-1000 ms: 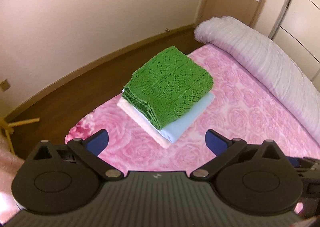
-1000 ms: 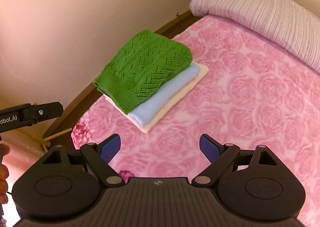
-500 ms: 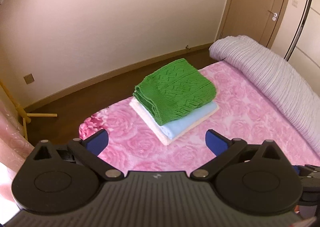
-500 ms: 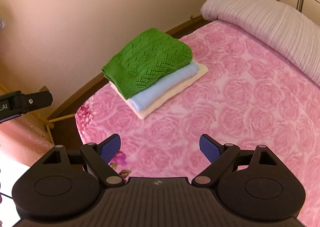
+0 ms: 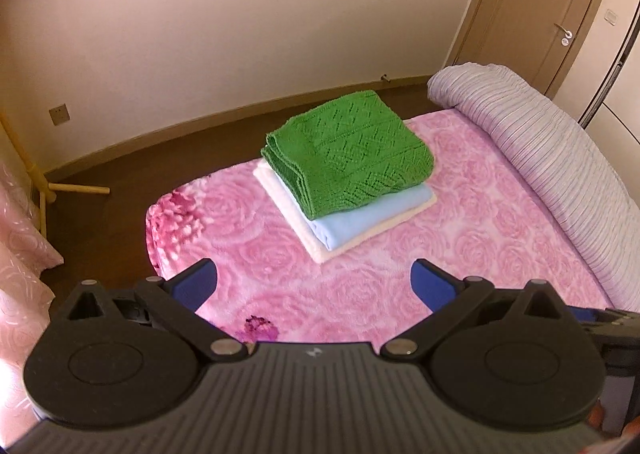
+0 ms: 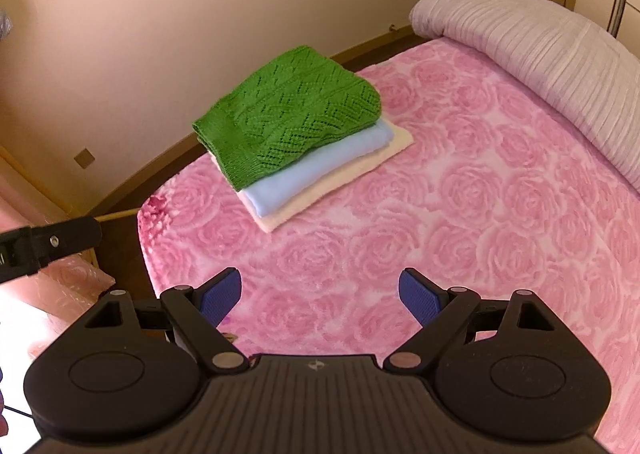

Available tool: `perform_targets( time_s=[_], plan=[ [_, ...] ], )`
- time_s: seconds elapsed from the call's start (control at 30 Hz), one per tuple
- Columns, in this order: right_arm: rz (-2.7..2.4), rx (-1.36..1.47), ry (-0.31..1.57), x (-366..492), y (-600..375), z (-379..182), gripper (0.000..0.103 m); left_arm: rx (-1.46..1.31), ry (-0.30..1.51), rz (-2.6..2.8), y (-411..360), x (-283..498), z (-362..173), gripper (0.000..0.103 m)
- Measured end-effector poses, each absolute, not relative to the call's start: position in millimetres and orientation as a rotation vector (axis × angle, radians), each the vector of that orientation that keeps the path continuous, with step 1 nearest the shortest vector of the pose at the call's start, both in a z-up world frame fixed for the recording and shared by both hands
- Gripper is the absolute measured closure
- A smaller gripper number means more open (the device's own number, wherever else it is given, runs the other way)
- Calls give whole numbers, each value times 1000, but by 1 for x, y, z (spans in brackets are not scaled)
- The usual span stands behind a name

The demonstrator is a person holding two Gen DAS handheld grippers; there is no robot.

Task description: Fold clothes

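**Mia:** What was on the bed (image 5: 472, 213)?

**Ben:** A neat pile of three folded clothes. The green knit sweater (image 5: 348, 157) lay on top. Under it was a light blue cloth (image 5: 372, 219), and at the bottom was a cream cloth (image 5: 288, 209). In the left view the pile sat in the middle of the frame, a bit above center. In the right view the green knit sweater (image 6: 288, 113) was in the upper middle, with the light blue cloth (image 6: 316, 169) and the cream cloth (image 6: 340, 183) peeking out below it.

**Mia:** Was the pile near the edge?

**Ben:** Yes, near the corner of the pink rose blanket (image 6: 460, 221), close to the brown floor (image 5: 132, 173) and the wall (image 5: 240, 21).

**Mia:** What did the tools do?

**Ben:** The left tool (image 5: 316, 282) was at the bottom of its frame. Its blue fingers (image 5: 196, 286) were spread wide apart and held nothing. The right tool (image 6: 320, 296) was the same, wide apart with nothing between its blue fingers (image 6: 420, 298). Both were above the blanket and apart from the pile.

**Mia:** Anything else?

**Ben:** A rolled striped quilt (image 5: 552, 145) lay along the right side of the bed. A brown door (image 5: 552, 1) stood in the upper right of the left view. A black part of the left tool also showed at the left edge of the right view.
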State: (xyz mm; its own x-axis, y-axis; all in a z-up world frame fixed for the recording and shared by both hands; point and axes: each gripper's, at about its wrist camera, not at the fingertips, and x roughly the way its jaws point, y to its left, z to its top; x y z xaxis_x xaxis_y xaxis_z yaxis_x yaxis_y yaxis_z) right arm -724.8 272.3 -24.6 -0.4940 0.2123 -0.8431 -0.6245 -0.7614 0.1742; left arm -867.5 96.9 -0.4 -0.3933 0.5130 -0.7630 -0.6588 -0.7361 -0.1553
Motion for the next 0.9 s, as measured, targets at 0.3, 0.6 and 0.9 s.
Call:
perform_targets(
  time_s=[0.3,0.6,0.9],
  plan=[
    [2258,-1238,659,-744,297,-37,14,-1144,237,2147,115,-876,-13,1],
    [2243,-1297,692,-763,315,-54,14,-1189,274,2130,136,-890,-26,1],
    [2180,-1324,740,-767,335,-69,14,-1196,315,2100,156,-899,-37,1]
  ],
)
